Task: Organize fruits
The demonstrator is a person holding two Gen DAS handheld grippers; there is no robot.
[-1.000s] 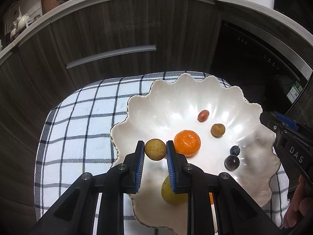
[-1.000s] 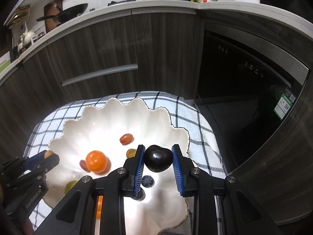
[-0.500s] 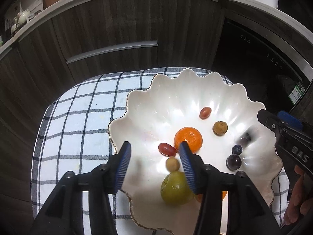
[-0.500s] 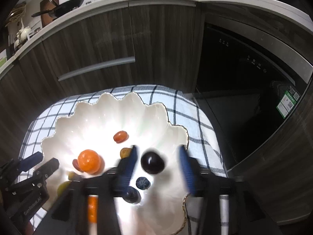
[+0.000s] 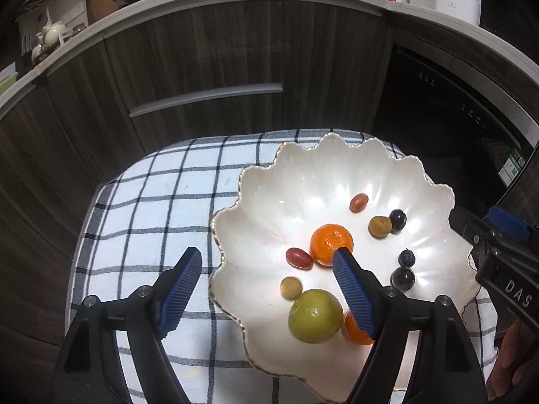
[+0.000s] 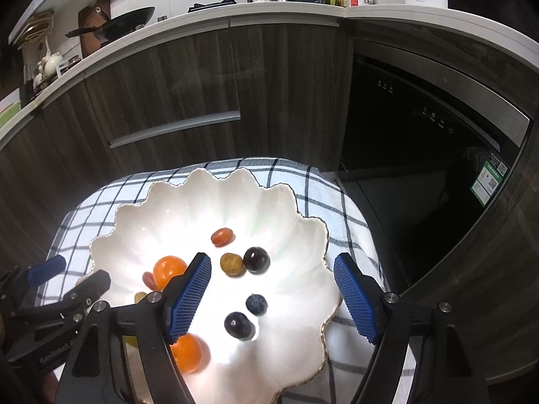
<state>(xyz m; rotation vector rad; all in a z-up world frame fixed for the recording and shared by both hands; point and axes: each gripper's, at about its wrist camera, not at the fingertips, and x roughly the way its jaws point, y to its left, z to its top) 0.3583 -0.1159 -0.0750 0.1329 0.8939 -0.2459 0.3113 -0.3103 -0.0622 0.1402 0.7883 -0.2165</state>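
On a checked cloth (image 5: pixel 161 202) before dark cabinets, the dish (image 5: pixel 303 175) holds all the fruit (image 5: pixel 331 244). Left gripper (image 5: pixel 266 289) and right gripper (image 6: pixel 273 294), jaws just opened wide, hover empty above it.

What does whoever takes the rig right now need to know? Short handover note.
Left gripper: jaws have just been opening, nothing between them, hanging over the near left rim of the white scalloped bowl.
Right gripper: jaws also just opened, empty, over the bowl's right side.
Fruit in the bowl: two oranges, green fruit, two red grape tomatoes, two tan longans, dark grapes, blueberry.
Done: both grippers' fruit dropped in.
Left: no loose fruit visible on the checked cloth; check outside these views.
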